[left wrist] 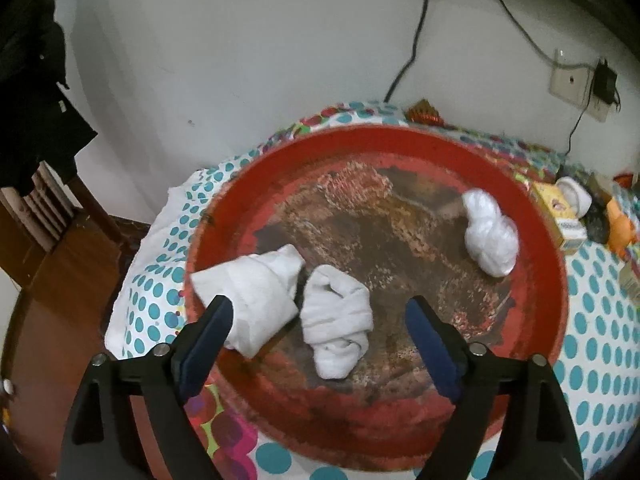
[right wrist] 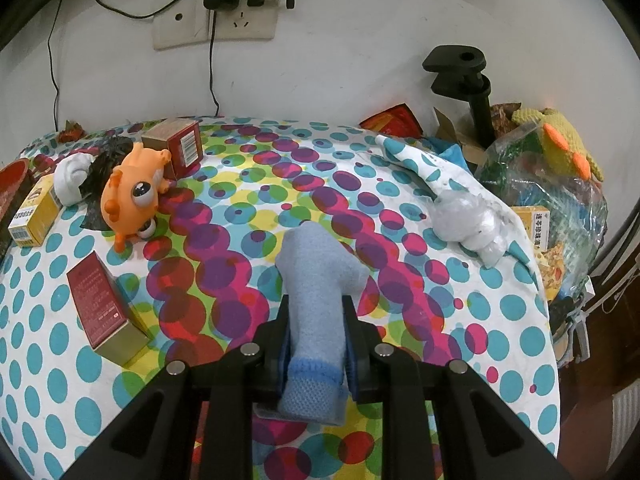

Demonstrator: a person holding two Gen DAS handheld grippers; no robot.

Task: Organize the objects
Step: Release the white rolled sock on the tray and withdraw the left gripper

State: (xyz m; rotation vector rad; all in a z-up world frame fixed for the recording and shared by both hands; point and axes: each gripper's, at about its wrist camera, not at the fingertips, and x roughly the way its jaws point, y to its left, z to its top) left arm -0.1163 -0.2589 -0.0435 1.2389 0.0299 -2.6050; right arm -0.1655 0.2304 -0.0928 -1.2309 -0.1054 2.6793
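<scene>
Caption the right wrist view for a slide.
Right hand-held gripper shut on a light blue sock above the dotted tablecloth, orange toy at left.

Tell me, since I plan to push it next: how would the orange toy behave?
The orange toy looks rounded and lies on its side, so it would probably roll or wobble rather than slide. It looks like hollow plastic or rubber, likely light. The wrinkled cloth may drag it.

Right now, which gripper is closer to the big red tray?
Left. The left gripper hangs open right above the red tray, over two white sock rolls. The right gripper holds a blue sock over the dotted cloth, away from it.
</scene>
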